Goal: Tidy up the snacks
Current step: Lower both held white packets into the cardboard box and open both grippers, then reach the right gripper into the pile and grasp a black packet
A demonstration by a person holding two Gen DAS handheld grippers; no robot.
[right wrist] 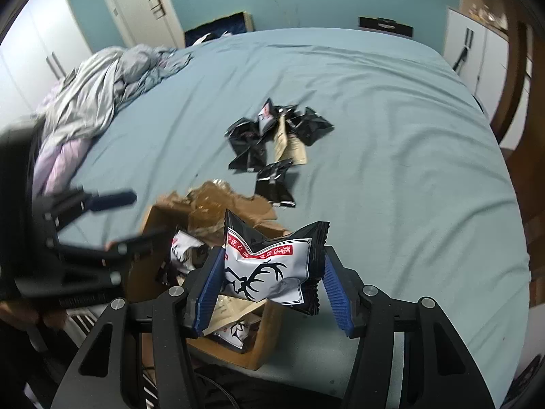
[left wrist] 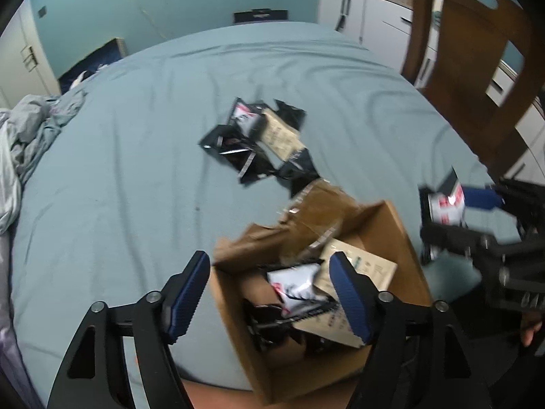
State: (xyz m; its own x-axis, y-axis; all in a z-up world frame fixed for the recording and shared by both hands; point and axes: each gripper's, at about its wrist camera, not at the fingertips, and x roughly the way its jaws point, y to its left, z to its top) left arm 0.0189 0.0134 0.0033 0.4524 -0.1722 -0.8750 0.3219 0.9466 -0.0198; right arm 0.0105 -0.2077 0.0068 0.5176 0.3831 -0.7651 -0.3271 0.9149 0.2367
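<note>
A brown cardboard box (left wrist: 402, 235) sits at the near edge of the bed and holds several snack packets. My left gripper (left wrist: 269, 293) is open and empty just above the box. My right gripper (right wrist: 269, 286) is shut on a white and black snack packet with an antler print (right wrist: 272, 269), held above the box (right wrist: 265, 334). The same packet (left wrist: 446, 204) shows at the right of the left wrist view. A pile of black and beige snack packets (left wrist: 262, 139) lies mid-bed, also seen in the right wrist view (right wrist: 276, 139).
The bed has a blue-grey sheet (left wrist: 136, 170). Crumpled bedding (right wrist: 102, 85) lies at its left side. A wooden chair (left wrist: 477, 68) stands at the right. White cabinets (left wrist: 368, 13) line the far wall.
</note>
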